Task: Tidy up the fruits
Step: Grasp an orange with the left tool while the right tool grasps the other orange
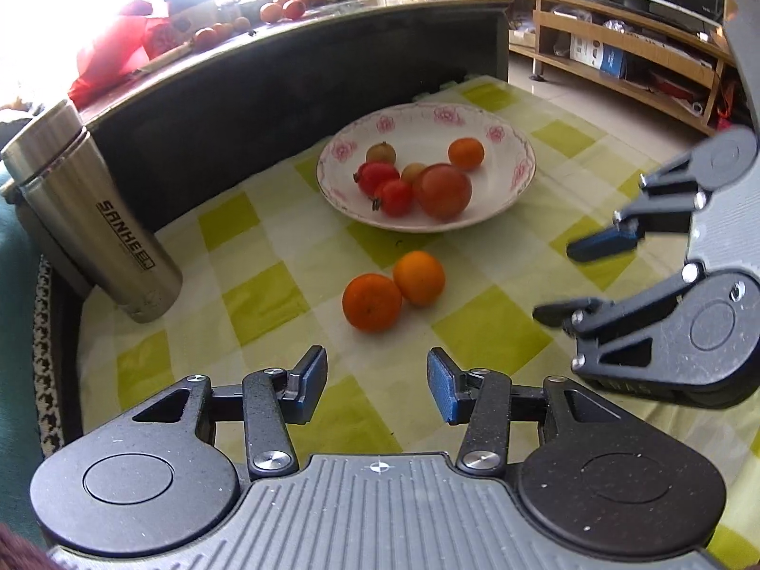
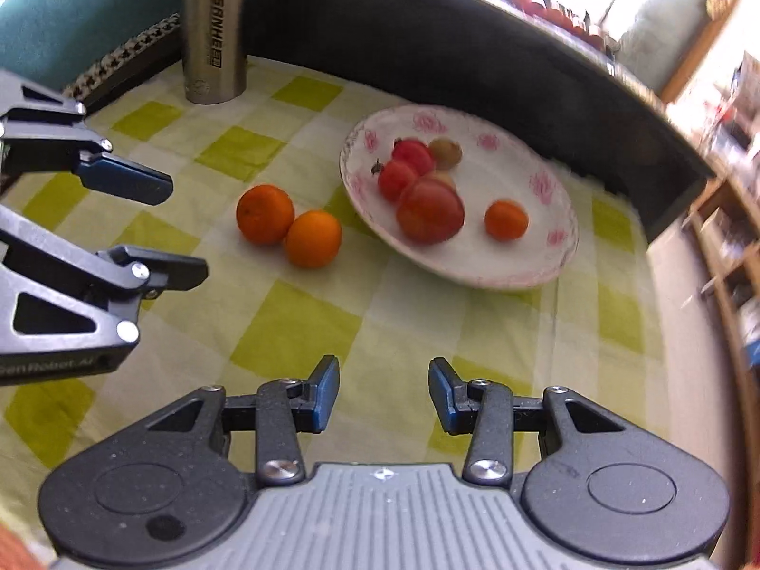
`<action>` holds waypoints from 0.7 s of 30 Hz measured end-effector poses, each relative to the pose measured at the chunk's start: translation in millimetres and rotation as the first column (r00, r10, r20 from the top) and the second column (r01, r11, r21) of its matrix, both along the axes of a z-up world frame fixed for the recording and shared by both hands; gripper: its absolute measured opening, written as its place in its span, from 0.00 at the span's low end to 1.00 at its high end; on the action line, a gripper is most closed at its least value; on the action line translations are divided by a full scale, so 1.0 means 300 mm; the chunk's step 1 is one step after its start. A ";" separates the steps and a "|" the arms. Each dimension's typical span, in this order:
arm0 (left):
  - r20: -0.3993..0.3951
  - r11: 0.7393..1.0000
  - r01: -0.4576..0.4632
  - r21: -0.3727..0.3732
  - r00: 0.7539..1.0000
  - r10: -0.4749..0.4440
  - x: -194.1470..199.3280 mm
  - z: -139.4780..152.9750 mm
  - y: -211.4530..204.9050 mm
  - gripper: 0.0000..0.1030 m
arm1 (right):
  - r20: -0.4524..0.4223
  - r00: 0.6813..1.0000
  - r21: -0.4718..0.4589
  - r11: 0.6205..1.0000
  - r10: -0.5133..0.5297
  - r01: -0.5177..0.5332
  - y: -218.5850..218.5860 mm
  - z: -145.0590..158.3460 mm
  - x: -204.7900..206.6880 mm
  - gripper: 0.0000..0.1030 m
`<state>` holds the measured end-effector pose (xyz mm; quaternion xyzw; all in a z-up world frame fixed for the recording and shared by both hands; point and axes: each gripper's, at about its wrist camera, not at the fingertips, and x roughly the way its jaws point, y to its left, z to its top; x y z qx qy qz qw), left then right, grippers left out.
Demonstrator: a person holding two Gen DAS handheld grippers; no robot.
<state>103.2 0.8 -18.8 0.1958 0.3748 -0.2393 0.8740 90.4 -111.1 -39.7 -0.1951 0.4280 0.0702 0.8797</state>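
Both spread wide and empty: left gripper, right gripper. Straddle nearer round orange mandarin below white pink-flowered ceramic bowl; close gently, avoiding its touching twin.

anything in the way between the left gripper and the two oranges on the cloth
Nothing visible. The left gripper is open, with only bare checked cloth between it and the two oranges, which touch each other. The flask stands well off to the side.
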 end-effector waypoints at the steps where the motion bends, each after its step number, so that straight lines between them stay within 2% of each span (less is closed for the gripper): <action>1: 0.004 1.000 0.005 0.007 1.000 -0.005 0.000 -0.004 0.002 0.54 | 0.015 1.000 -0.022 1.000 0.009 -0.008 0.008 -0.003 0.003 0.46; 8: 0.003 1.000 0.013 0.027 1.000 -0.013 0.021 -0.025 0.019 0.54 | 0.015 0.999 -0.010 1.000 0.030 -0.030 0.032 -0.010 0.035 0.46; 12: -0.010 1.000 -0.008 0.002 1.000 0.008 0.045 -0.018 0.041 0.54 | 0.001 1.000 0.083 0.996 0.028 -0.028 0.026 -0.001 0.054 0.46; 16: -0.011 1.000 -0.020 0.004 1.000 0.020 0.062 -0.019 0.057 0.54 | 0.000 1.000 0.133 0.991 0.022 -0.021 0.019 -0.001 0.079 0.46; 21: -0.028 0.999 -0.022 -0.023 0.999 0.021 0.078 -0.019 0.083 0.54 | -0.002 1.000 0.270 0.963 0.030 -0.029 -0.026 0.005 0.098 0.45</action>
